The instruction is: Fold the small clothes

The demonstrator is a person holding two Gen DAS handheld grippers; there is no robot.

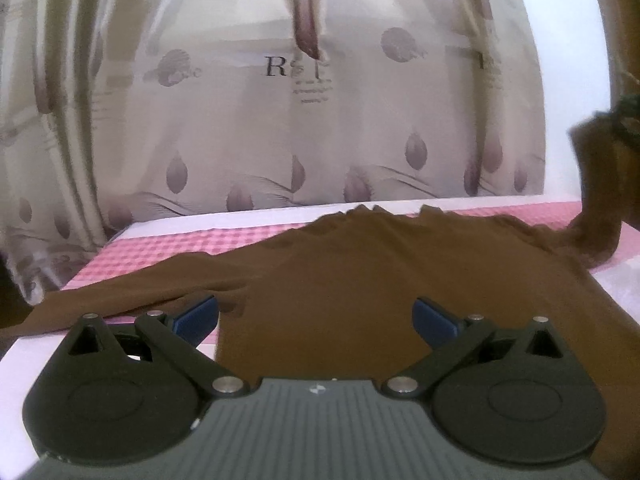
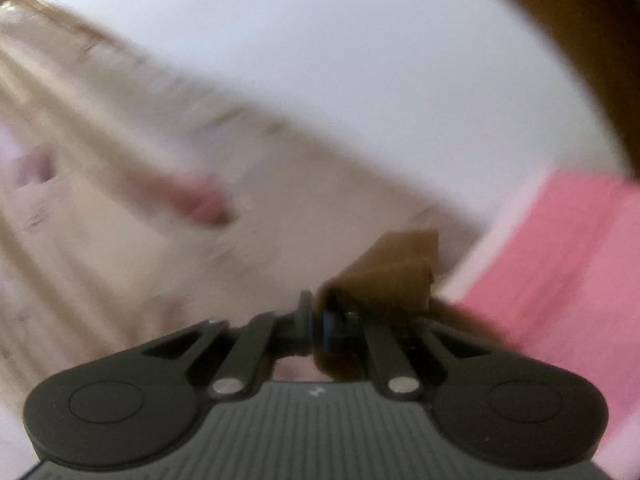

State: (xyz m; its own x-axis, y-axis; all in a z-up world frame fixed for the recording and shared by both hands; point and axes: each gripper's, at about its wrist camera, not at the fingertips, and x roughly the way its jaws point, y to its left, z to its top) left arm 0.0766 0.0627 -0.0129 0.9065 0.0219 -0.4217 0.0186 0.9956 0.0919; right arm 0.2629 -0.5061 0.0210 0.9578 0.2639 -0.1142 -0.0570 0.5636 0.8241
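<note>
Jaws of the left gripper (image 1: 316,318) stood wide apart, their blue pads (image 1: 198,318) hovering over the near edge of a dark brown, soft-knit garment (image 1: 360,276) with nothing pressed between them. That garment lay spread across a pink-and-white checked cloth (image 1: 180,246) covering a white-edged flat surface (image 1: 24,364), one long sleeve stretching off to the left and the far hem rumpled into small peaks. At the right edge of the left wrist view, a part of the brown fabric rose off the surface, drawn upward. Behind the surface hung a pale beige curtain printed with mauve leaf shapes (image 1: 280,120), beside a plain white wall (image 1: 568,60).

Seen from the right wrist, the jaws of the right gripper (image 2: 316,320) were closed tight on a bunched fold of the same brown garment (image 2: 388,268), which stuck up and to the right above the fingers. That view was heavily blurred; only the pink cloth (image 2: 560,260) and the curtain (image 2: 120,160) could be made out.
</note>
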